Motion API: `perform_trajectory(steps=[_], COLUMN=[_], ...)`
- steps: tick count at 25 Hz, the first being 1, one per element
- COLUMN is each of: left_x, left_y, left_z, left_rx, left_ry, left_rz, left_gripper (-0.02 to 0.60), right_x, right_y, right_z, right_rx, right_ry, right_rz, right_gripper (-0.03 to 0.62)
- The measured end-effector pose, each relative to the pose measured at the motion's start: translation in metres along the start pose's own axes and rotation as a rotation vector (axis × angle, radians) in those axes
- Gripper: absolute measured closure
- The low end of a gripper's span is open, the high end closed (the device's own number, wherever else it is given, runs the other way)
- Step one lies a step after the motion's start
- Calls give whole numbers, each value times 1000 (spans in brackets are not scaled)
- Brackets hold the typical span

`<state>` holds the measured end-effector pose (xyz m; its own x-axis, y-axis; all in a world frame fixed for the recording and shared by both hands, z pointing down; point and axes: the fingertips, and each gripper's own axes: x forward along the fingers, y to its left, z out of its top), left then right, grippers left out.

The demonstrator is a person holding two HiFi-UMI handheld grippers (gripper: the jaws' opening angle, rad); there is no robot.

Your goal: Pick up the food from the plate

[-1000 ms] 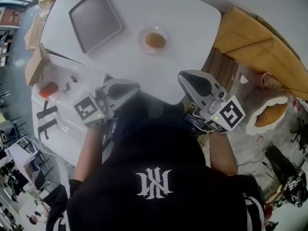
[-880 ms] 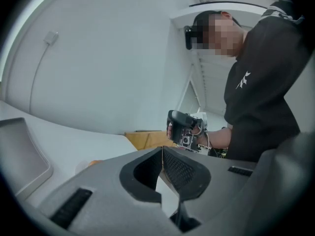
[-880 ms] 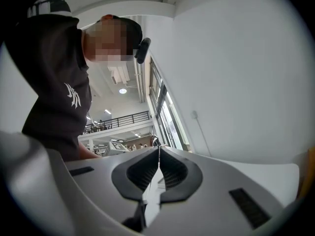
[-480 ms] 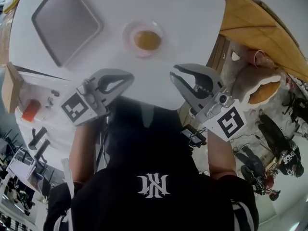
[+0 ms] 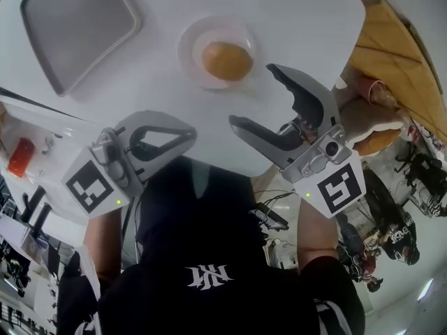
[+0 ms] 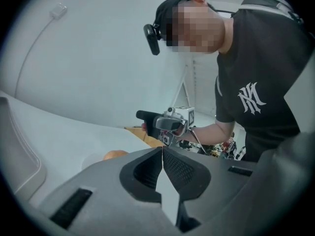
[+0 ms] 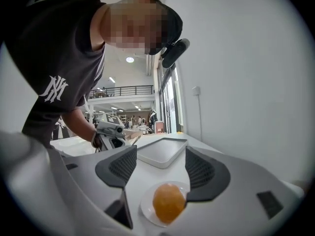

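The right tongs (image 5: 253,95) are opening at this moment. A second ago they were pressed together and hanging back near the person's body, and now they are spreading wide while reaching forward over the worktop (image 5: 307,19). Nothing is sitting between their pads yet. The food (image 7: 169,202), a round orange-yellow piece, is lying on the small pale plate (image 5: 187,47) just ahead of the spreading right tongs and a little below them, roughly in line with their gap. Beyond it, farther from those tongs, a grey tray (image 7: 162,152) is resting. The left tongs (image 6: 162,167) are staying pressed together and empty, hanging back to the left of the right tongs at the worktop's near edge. The plate is also showing larger and nearer in the head view than before, so the person seems to be leaning in. I am reading this as the approach turning into the reach: the right tongs are being readied to straddle the food, which is not yet being touched.
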<state>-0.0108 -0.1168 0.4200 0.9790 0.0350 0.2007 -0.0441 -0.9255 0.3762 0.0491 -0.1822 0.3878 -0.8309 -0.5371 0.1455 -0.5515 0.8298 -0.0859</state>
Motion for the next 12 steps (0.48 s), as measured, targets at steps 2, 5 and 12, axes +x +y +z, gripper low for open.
perform_trajectory(steps=[2,5,12], left_x=[-7,-18,-23], left_y=[0,3,4], left_z=[-11,-24,-43], left_rx=[10,10,-4], left_ry=[3,-1,-9], left_rz=[0,7,5], left_gripper=[575,575,575], right_x=[14,29,58], right_y=[3,2,3], right_z=[-17,-42,-92], right_rx=[-28,-73,-71], right_ry=[45,116,255], right_rz=[8,8,57], right_gripper=[304,257,164])
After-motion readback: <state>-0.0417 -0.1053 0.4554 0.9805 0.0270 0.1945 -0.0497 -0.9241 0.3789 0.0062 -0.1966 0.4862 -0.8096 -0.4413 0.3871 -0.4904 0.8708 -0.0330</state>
